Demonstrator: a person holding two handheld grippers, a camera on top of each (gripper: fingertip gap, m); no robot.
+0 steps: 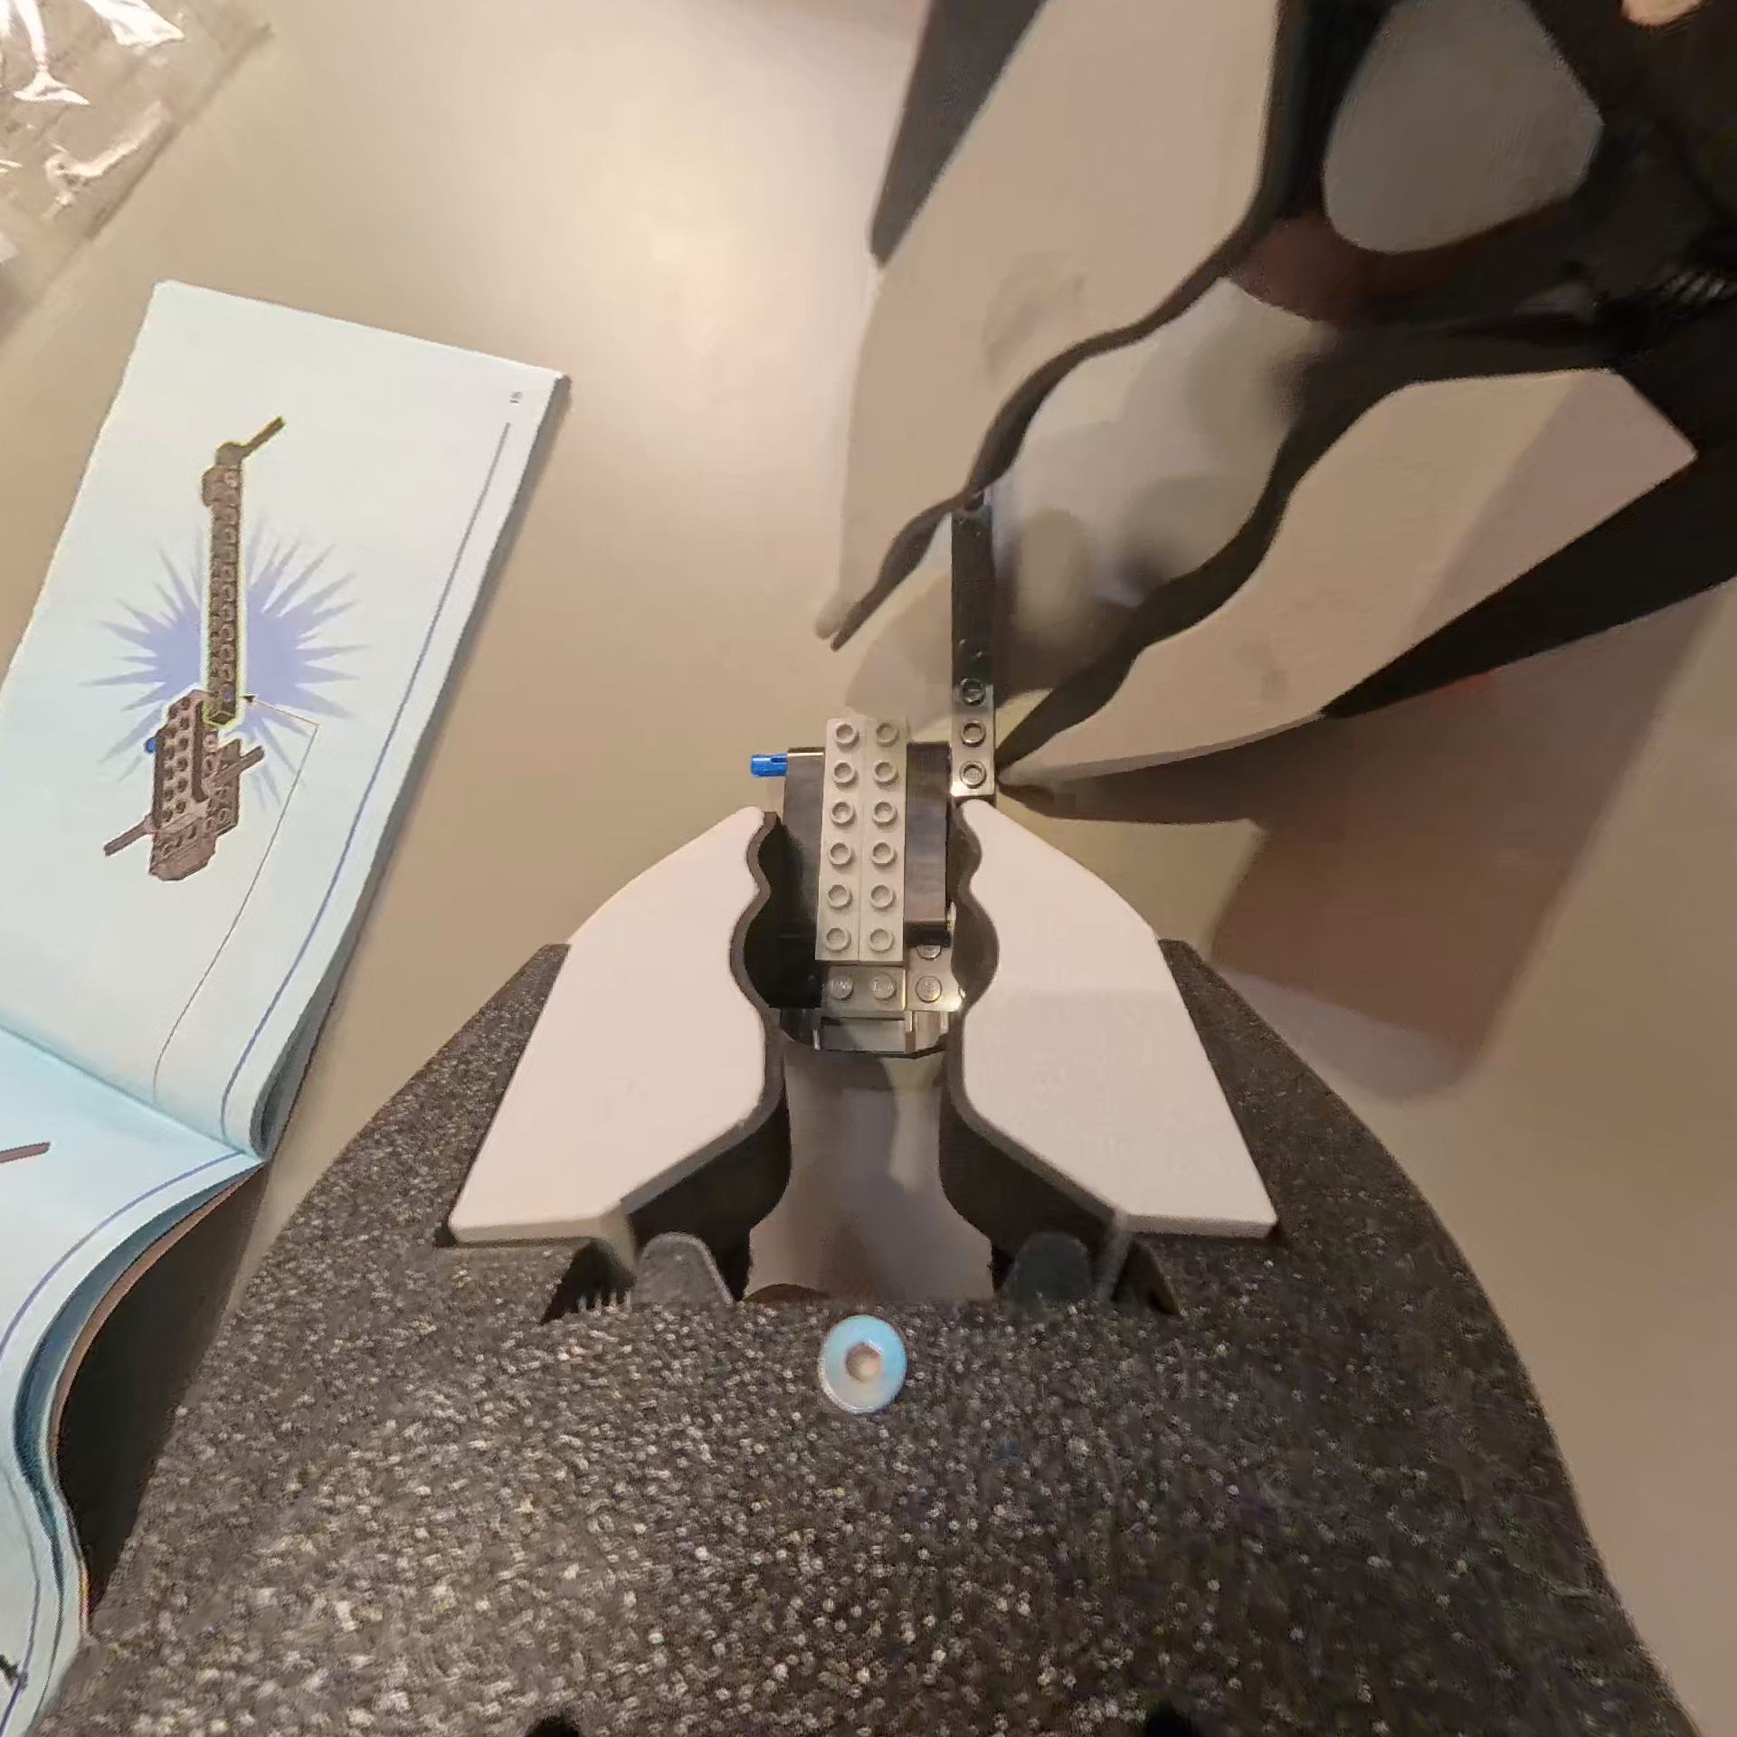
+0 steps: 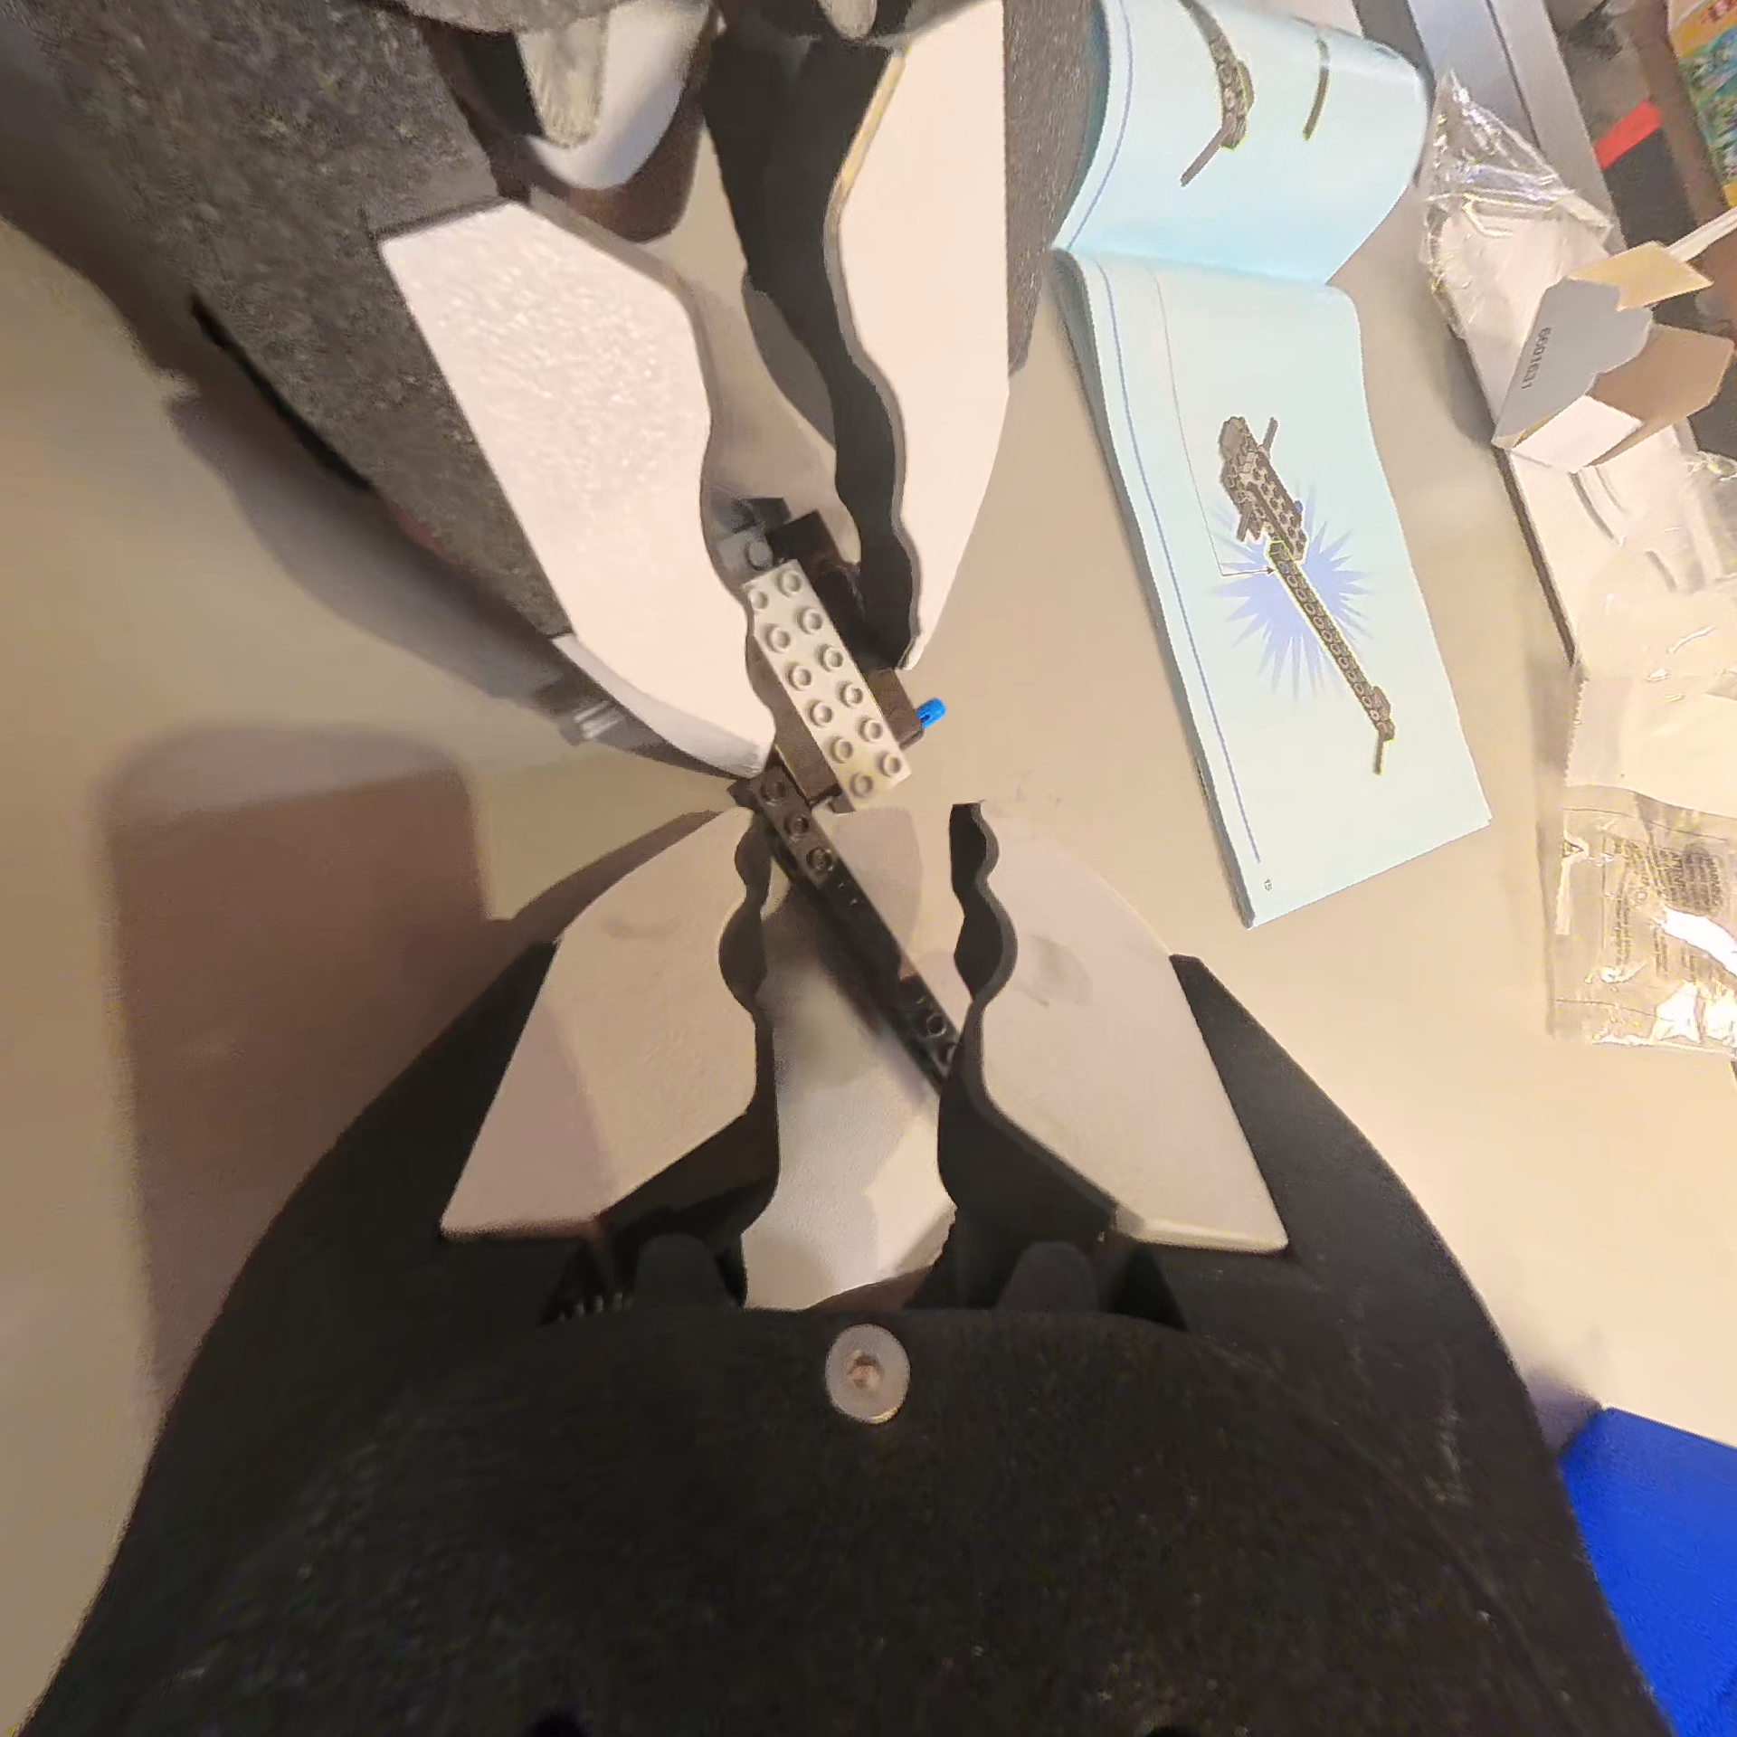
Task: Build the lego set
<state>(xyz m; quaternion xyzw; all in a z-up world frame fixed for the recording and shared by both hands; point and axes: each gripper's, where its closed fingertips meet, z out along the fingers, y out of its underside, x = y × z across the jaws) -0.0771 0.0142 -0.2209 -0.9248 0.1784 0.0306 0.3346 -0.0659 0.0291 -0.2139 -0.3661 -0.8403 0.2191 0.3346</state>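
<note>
The left gripper (image 1: 869, 827) clamps the brick assembly (image 1: 865, 846). The right gripper (image 2: 860, 827) stands open around the attached black beam (image 2: 846, 902).

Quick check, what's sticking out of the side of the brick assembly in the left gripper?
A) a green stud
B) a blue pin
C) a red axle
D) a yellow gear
B: a small blue pin pokes out of the dark side of the brick assembly, below the light grey studded plate, while the left gripper is shut on the assembly's sides; the right wrist view shows the same pin.
</note>
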